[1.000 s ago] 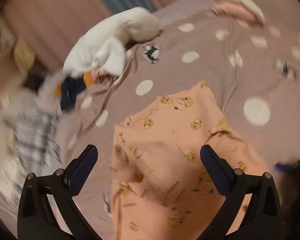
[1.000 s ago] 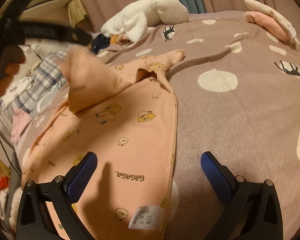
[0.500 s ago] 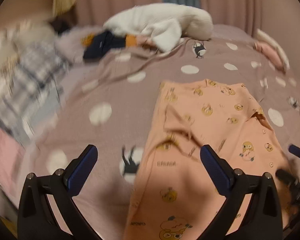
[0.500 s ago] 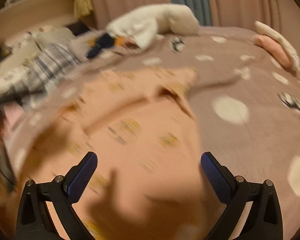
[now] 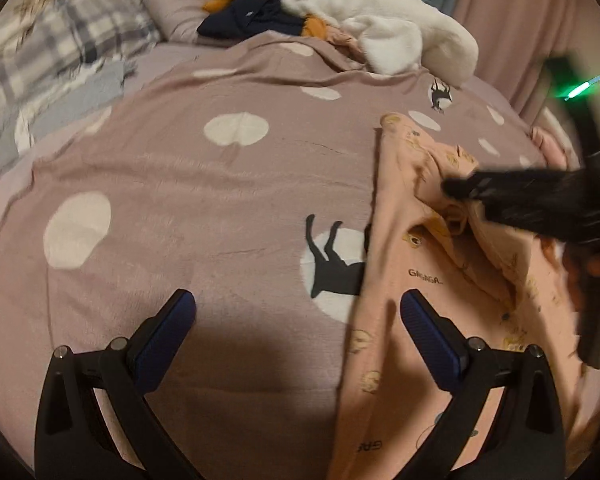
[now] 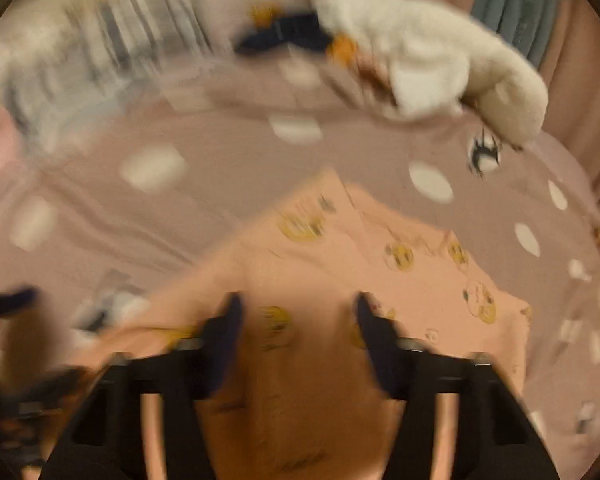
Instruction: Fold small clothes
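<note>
Peach cotton printed with small yellow cartoon faces makes up the small garment (image 5: 412, 280), which lies spread on the bed toward the right side of the left wrist view, its upper part rumpled into folds. The right gripper (image 6: 298, 320) points down over it; its jaws are closing with the peach cloth between them, though the blur hides whether the pads press on the fabric yet. In the left wrist view that gripper (image 5: 460, 188) shows as a dark smear over the garment's folded upper part. The left gripper (image 5: 298, 312) has its jaws wide apart, one finger over the bare bedspread (image 5: 180, 200), the other over the garment's left edge, nothing clamped. The bedspread is mauve with white dots and black cat shapes. Beyond lie a white fleece heap (image 5: 380, 20), a dark navy garment (image 5: 252, 18) and a plaid cloth (image 5: 60, 40).
</note>
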Motion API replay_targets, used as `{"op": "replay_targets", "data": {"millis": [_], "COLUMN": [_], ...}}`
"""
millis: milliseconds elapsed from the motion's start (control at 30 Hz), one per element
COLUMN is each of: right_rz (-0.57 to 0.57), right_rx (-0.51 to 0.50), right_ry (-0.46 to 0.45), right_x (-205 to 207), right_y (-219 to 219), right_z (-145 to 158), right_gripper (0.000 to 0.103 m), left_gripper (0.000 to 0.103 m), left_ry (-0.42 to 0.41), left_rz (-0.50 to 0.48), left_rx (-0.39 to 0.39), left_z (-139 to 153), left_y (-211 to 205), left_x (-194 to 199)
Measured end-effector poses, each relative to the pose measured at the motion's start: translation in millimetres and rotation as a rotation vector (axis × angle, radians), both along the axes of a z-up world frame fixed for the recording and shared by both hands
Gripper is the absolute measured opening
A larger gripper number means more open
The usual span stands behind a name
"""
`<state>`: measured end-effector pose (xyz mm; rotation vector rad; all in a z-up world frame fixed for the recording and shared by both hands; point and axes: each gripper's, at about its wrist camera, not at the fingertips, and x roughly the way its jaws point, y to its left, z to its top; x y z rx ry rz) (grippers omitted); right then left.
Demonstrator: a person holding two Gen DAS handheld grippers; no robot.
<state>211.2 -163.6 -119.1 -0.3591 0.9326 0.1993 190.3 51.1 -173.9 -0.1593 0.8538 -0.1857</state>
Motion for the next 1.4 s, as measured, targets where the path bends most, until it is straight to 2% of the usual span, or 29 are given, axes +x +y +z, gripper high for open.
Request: {"op": "replay_targets", "data": {"millis": [33, 100, 167, 233, 300, 367, 467, 533, 633, 700, 733, 800, 833, 867, 933, 967, 1000, 1100, 1200, 1267, 1333, 1400], "right_rz": [0.011, -0.012, -0.02, -0.011, -0.011, 0.011, 0.073, 0.153, 0.273, 0.367, 0.385, 0.389, 0.398, 0.423, 0.444, 0.434, 0.433, 0.477, 0.525, 0.536, 0.57, 0.6], "right_rx": [-0.001, 0.0, 0.029, 0.075, 0.116, 0.178, 0.269, 0.328, 0.394, 0.475, 0.478, 0.389, 0.384, 0.423, 0.476, 0.461, 0.41, 0.266, 0.124, 0.118, 0.132, 0.056], "right_ry": [0.037, 0.037, 0.015, 0.001, -0.04, -0.077, -0.115, -0.122, -0.132, -0.076, -0.056, -0.008, 0.041, 0.104, 0.179, 0.189, 0.175, 0.136, 0.138, 0.188, 0.272, 0.254], "right_x": [5, 7, 6, 7, 8, 10, 15, 15, 14, 20, 24, 37, 43, 47, 49, 49, 47, 38, 26, 27, 28, 18], "right_y": [0, -2, -3, -2, 4, 18, 60, 98, 167, 226, 243, 302, 321, 334, 352, 362, 370, 386, 392, 392, 390, 395], "right_z": [-7, -6, 9, 32, 62, 95, 137, 161, 185, 190, 188, 162, 146, 130, 109, 97, 88, 70, 43, 30, 20, 5], "right_gripper": [0.025, 0.009, 0.007, 0.007, 0.006, 0.006, 0.006, 0.006, 0.007, 0.007, 0.007, 0.008, 0.008, 0.008, 0.026, 0.045, 0.058, 0.06, 0.06, 0.06, 0.06, 0.06], "left_gripper": [0.102, 0.102, 0.102, 0.102, 0.102, 0.102, 0.102, 0.102, 0.102, 0.102, 0.102, 0.102, 0.102, 0.102, 0.102, 0.102, 0.102, 0.102, 0.102, 0.102, 0.102, 0.102], "left_ry": [-0.001, -0.013, -0.041, -0.029, -0.025, -0.037, -0.063, -0.074, -0.085, -0.091, -0.089, -0.089, -0.087, -0.088, -0.099, -0.105, -0.11, -0.122, -0.119, -0.1, -0.097, -0.102], "left_rz": [-0.005, 0.005, 0.032, 0.074, 0.093, 0.13, 0.215, 0.269, 0.351, 0.416, 0.449, 0.484, 0.499, 0.515, 0.537, 0.541, 0.543, 0.532, 0.533, 0.544, 0.548, 0.558], "left_rx": [-0.017, -0.007, 0.038, 0.07, 0.042, -0.023, -0.16, -0.223, -0.234, -0.218, -0.21, -0.221, -0.23, -0.236, -0.249, -0.264, -0.278, -0.289, -0.232, -0.209, -0.225, -0.236], "left_z": [0, 1, 0, -4, -5, -3, 4, 6, 8, 8, 7, 5, 4, 3, 3, 4, 5, 8, 9, 6, 3, 3], "left_y": [4, 11, 20, 31, 46, 65, 101, 124, 153, 171, 181, 198, 206, 214, 225, 229, 231, 231, 230, 233, 241, 249], "left_x": [0, -1, -3, -3, -5, -10, -18, -24, -33, -40, -43, -48, -49, -51, -55, -57, -60, -64, -63, -63, -65, -65]}}
